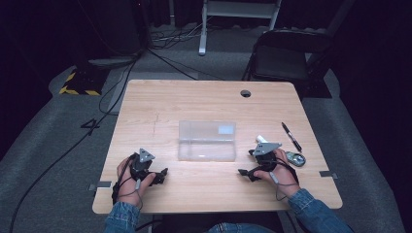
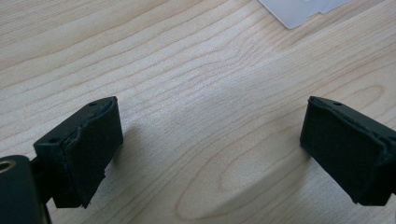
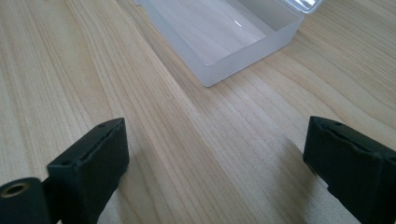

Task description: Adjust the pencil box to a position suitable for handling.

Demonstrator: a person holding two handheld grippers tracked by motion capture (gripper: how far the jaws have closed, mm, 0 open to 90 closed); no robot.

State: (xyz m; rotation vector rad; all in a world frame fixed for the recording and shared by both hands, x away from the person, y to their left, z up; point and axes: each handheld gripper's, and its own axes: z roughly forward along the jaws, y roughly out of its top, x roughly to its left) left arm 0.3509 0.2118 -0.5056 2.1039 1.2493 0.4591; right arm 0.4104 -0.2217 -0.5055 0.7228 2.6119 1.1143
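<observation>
An open, empty clear plastic case (image 1: pixel 206 141) lies in the middle of the wooden table (image 1: pixel 194 102). My left gripper (image 1: pixel 162 175) rests on the table near the front left, pointing right toward the case, jaws open and nothing between them (image 2: pixel 210 149). A corner of the case (image 2: pixel 299 9) shows at the top of the left gripper view. My right gripper (image 1: pixel 246 162) rests at the front right, pointing left at the case, open and empty (image 3: pixel 215 158). The tray of the case (image 3: pixel 224 32) lies just ahead of its jaws.
A black marker pen (image 1: pixel 291 137), a small white object (image 1: pixel 261 139) and a round metallic item (image 1: pixel 296 158) lie to the right of the right hand. A cable hole (image 1: pixel 246 93) sits near the far edge. A folding chair (image 1: pixel 286 58) stands behind the table.
</observation>
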